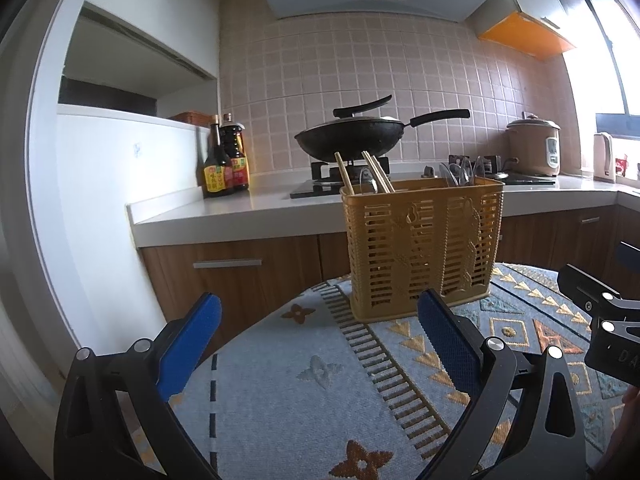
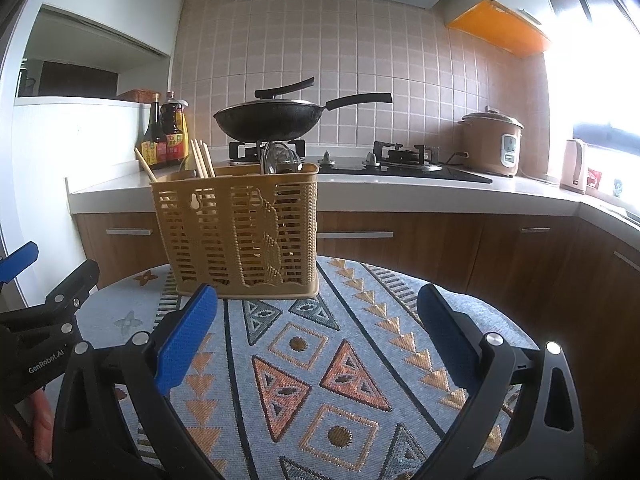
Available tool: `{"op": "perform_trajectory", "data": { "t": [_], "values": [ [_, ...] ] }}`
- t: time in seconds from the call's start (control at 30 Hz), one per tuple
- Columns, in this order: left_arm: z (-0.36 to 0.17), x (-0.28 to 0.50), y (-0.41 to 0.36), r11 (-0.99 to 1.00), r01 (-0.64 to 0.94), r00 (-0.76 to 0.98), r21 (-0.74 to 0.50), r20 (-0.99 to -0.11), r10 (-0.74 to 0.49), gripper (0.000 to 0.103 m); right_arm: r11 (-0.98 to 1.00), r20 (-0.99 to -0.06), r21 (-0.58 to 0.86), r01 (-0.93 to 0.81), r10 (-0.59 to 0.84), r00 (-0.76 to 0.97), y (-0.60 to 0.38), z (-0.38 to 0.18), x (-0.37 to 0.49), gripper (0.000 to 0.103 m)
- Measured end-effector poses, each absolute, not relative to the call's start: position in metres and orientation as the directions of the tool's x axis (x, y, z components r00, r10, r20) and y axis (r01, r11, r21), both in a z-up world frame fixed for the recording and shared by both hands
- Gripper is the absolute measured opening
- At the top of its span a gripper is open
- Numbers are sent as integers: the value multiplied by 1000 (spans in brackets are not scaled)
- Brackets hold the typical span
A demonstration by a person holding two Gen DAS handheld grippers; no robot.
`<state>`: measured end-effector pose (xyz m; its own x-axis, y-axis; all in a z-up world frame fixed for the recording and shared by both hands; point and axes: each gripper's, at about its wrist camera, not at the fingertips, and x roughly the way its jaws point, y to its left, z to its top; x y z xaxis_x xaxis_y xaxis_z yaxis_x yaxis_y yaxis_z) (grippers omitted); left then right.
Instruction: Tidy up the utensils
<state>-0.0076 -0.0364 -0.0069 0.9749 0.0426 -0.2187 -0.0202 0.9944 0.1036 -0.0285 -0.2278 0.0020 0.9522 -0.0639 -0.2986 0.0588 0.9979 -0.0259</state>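
- Sauce bottles: two dark bottles, upright, at left of centre in the left wrist view, on the white countertop.
- Left gripper: lower frame of its own view; jaws spread wide, holding nothing, above the patterned tablecloth.
- Wok: lidded, on the stove burner, centre frame behind the holder.
- Utensil holder: tan slatted basket, upright on the tablecloth, just right of centre. Chopsticks lean in its left compartment; clear spoons stand in its right compartment.
- Right gripper: lower frame of the right wrist view; jaws wide apart, empty. The holder sits beyond its left finger.
- Rice cooker: right of frame, on the countertop.
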Motion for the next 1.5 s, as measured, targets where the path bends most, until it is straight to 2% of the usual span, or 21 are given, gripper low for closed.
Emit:
{"op": "perform_trajectory", "data": {
  "t": [1.5],
  "values": [
    [-6,-9,-36,995,1,976,96,-216,20,96,997,-302,-43,63,-73,950,-224,-1,-27,95]
  ]
}}
